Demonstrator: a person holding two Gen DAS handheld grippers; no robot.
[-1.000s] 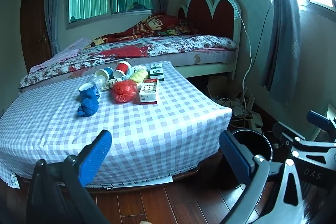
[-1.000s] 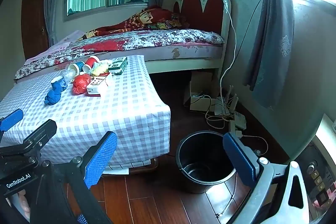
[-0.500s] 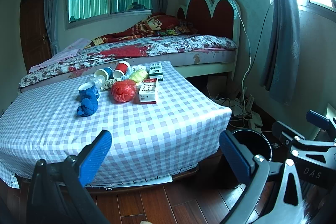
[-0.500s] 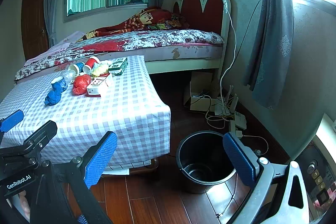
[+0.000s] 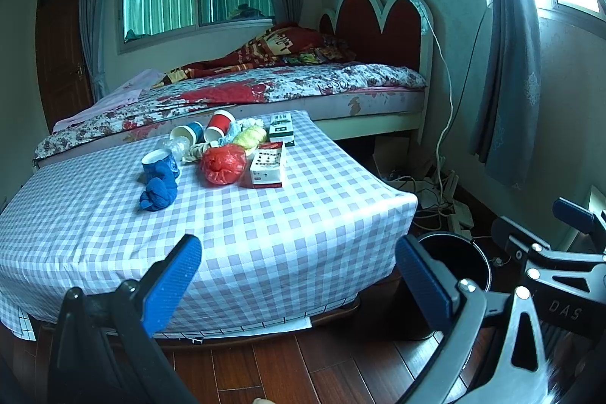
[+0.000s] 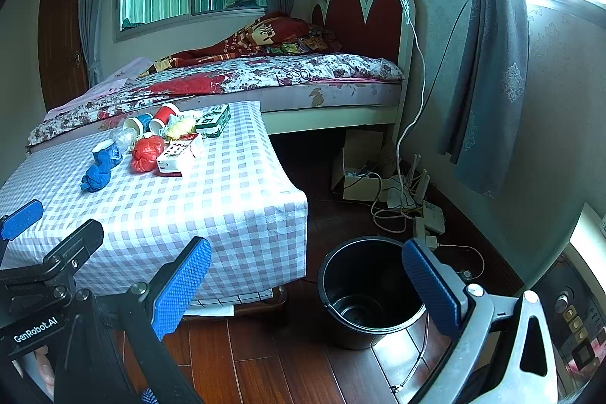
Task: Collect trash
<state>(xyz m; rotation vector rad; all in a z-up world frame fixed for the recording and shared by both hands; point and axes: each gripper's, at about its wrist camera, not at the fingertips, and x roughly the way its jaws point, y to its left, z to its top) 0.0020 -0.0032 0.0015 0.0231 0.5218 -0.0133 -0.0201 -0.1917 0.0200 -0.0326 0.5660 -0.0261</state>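
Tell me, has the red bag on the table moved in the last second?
No. The red bag sits in the same spot beside the white box on the checkered tablecloth as before.

Left gripper (image 5: 297, 284) is hovering low, jaws spread wide, blue pads (image 5: 172, 284) gripping nothing. Right gripper (image 6: 306, 286) is hovering level beside it, to its right, jaws equally wide, likewise gripping nothing.
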